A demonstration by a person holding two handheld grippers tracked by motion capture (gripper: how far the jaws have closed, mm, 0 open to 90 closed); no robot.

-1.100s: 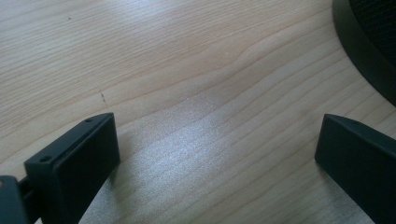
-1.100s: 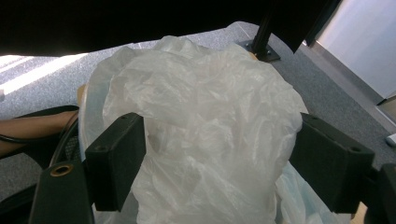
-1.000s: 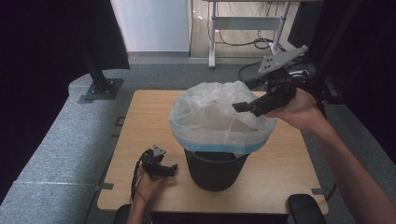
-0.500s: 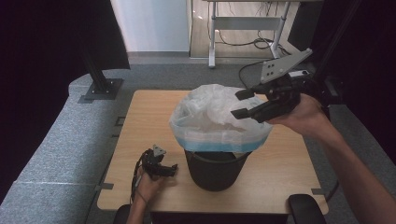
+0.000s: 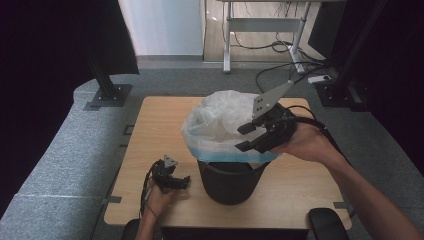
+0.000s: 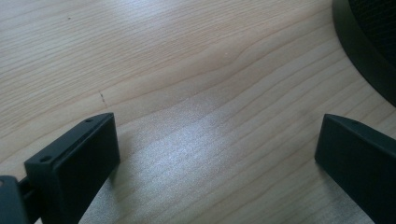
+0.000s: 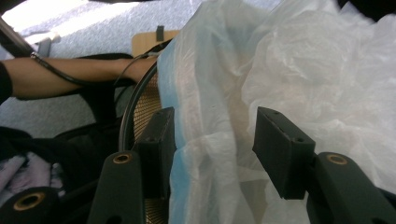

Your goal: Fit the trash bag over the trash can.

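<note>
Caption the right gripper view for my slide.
Right gripper closing around the translucent white plastic bag lining the black mesh bin.

A translucent white plastic bag with a blue hem (image 5: 220,125) billows crumpled above a round black mesh waste bin (image 5: 227,177), its edge folded over the bin's rim. The bin stands upright, right of the frame's centre.

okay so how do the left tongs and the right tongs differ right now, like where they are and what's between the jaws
The left tongs rest low on the wooden table beside the black bin; the right tongs are raised at the bin's rim. The left tongs' jaws stand wide with only bare wood between them; the right tongs' jaws have just been closing, and stand either side of the plastic bag edge, not visibly pressing it. Both have black jaws and are hand-held.
</note>
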